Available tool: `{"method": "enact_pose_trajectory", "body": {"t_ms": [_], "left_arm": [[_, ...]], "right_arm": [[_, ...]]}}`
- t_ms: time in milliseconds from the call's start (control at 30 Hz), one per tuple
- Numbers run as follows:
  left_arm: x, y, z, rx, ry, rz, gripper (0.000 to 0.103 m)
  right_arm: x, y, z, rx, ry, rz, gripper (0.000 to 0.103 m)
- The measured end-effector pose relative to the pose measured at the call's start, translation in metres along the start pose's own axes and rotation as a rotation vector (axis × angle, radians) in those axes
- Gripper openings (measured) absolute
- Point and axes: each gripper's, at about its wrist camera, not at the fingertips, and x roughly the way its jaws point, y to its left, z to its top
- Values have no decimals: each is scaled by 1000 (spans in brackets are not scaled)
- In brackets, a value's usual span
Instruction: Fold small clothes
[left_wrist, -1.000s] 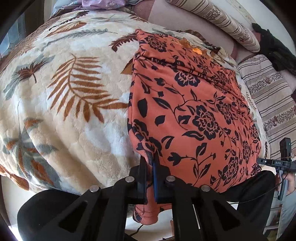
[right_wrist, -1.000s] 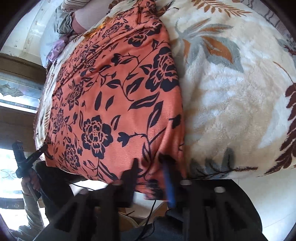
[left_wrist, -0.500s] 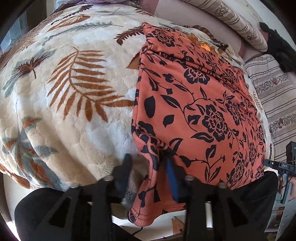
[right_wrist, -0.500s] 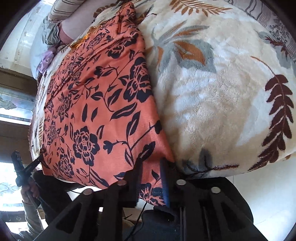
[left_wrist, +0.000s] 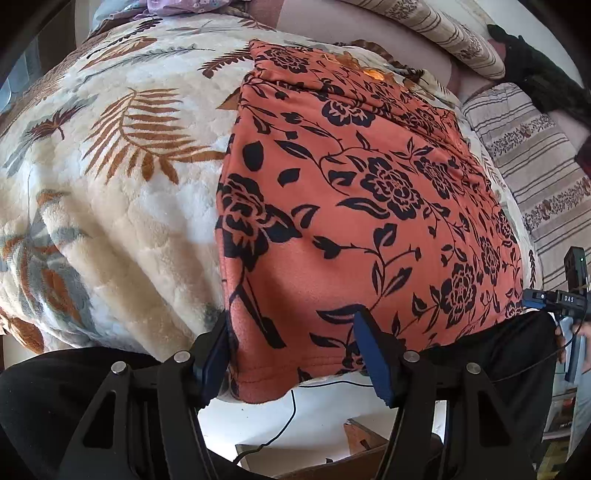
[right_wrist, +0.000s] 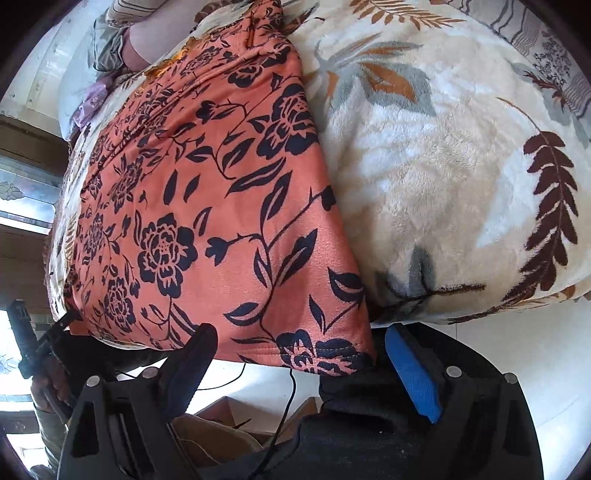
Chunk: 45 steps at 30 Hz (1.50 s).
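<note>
An orange garment with black flowers (left_wrist: 362, 206) lies flat on a cream leaf-patterned blanket (left_wrist: 110, 184), its near hem hanging over the bed edge. It also shows in the right wrist view (right_wrist: 207, 221). My left gripper (left_wrist: 291, 354) is open, its jaws standing either side of the garment's near left corner. My right gripper (right_wrist: 299, 358) is open, its jaws standing either side of the near right corner. Neither gripper holds the cloth.
Striped pillows (left_wrist: 532, 162) and a dark cloth (left_wrist: 539, 74) lie at the far right of the bed. A window (right_wrist: 22, 206) is at the left in the right wrist view. A cable (left_wrist: 288, 417) hangs below the bed edge over a cardboard box (right_wrist: 229, 410).
Both grippers were shut on the garment's near corners and have opened, letting the hem go. The garment now lies smoother and flatter on the blanket.
</note>
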Motion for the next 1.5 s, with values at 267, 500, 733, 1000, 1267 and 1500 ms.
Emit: {"method": "enact_pose_trajectory", "body": {"t_ms": [267,500,733,1000,1267,1500], "left_arm": [[8,11,-5,-43,31,16,39],[5,13,-5,-66,14,-3,11],[-13,16,2,-65,-23,-12,11],[-31,14,13,-55,-73,-41,11],[-12,9,21,-29,0,-25,10],[-68,0,99,-28,-193,-164,9]], "right_arm": [[9,2,-8,-13,10,-15,45],[9,-1,-6,-6,10,-14,46],[-13,-9,-3,51,-79,82,8],[-46,-6,-2,80,-158,211,8],[-30,8,12,83,-132,282,8],[-52,28,58,54,-212,413,8]]}}
